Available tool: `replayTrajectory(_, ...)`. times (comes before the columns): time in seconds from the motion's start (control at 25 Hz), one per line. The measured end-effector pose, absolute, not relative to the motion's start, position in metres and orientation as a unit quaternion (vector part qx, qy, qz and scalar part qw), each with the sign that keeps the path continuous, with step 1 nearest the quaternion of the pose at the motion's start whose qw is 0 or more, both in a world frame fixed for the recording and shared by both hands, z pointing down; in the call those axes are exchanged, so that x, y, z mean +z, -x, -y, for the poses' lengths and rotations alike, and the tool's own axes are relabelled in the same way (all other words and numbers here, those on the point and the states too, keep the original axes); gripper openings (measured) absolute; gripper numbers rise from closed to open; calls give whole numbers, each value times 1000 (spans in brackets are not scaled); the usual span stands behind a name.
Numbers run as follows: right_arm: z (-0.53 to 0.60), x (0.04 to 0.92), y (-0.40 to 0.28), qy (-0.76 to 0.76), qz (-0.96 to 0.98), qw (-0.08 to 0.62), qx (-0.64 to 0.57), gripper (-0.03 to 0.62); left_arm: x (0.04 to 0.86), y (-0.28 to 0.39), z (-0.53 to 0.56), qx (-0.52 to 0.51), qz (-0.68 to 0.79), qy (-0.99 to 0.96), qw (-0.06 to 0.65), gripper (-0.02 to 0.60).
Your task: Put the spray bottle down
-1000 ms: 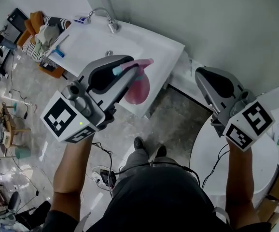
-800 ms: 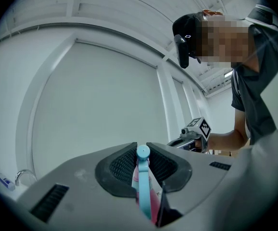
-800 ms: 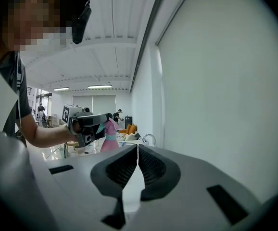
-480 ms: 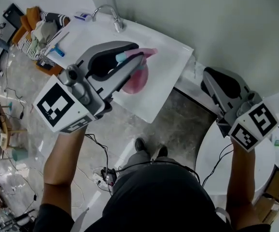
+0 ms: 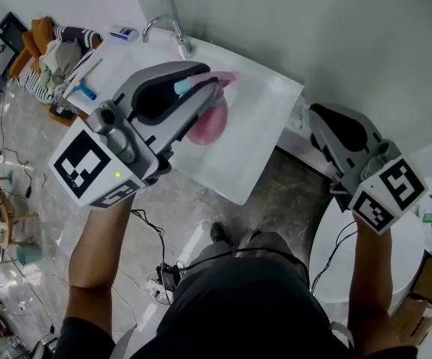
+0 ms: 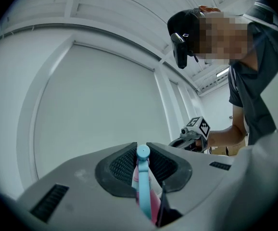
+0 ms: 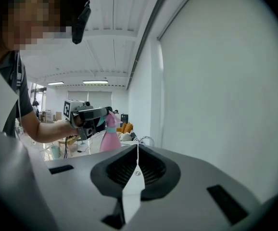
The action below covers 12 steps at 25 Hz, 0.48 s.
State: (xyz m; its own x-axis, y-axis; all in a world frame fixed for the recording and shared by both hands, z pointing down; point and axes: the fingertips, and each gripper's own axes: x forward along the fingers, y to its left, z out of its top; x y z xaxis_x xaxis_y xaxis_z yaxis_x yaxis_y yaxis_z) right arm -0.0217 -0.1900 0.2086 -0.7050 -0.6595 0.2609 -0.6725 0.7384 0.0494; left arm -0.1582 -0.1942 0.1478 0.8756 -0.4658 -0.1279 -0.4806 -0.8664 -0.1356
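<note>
Moving further over the sink (image 5: 264, 129), the left gripper (image 5: 205, 88) is clamping the spray bottle (image 5: 210, 126), needing lowering next; the right gripper (image 5: 319, 113) is hanging closed, empty.

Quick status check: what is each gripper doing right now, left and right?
Left gripper: closed on the spray bottle.
Right gripper: closed, holding nothing.

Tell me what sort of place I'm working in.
Probably a washbasin corner inside an open workshop or lab: a white sink with faucet against the wall, loose cables on the floor, strip lights overhead.
</note>
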Motion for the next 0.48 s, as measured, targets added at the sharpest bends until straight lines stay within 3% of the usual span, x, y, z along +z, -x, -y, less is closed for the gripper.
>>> replayTrajectory(0.48,246,209,-20,-344,930,124,31,11,145,111,243,46,-263,961,75,58)
